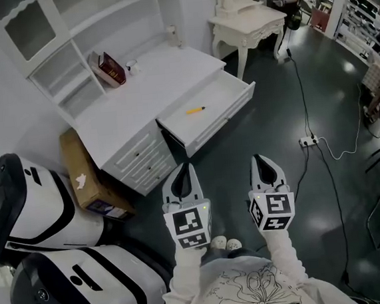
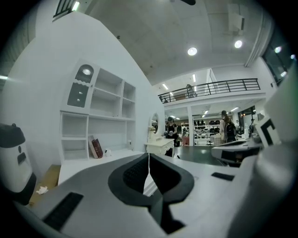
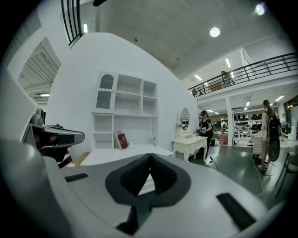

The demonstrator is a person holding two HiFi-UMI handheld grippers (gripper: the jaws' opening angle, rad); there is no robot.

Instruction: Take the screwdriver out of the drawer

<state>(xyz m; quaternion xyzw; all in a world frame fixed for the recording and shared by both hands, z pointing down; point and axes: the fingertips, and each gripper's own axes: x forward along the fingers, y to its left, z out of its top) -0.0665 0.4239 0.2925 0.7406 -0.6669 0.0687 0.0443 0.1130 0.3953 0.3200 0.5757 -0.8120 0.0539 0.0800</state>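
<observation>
Above drawer (image 1: 219, 97): open top, you can reach in.
In front of drawer: floor (image 1: 275, 133) lies free for you.
Left of drawer: desk (image 1: 150, 85) and cardboard box (image 1: 85, 171) stand in your way.

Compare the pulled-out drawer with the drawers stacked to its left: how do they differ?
The pulled-out drawer stands open; the stacked drawers are shut flush. The pulled-out drawer is wide and shows the screwdriver on its floor; the stacked drawers are narrower, their contents hidden. Both are white and belong to the same desk.

screwdriver (image 1: 195, 110) lying in open drawer (image 1: 219, 97), white desk (image 1: 150, 85)
</observation>
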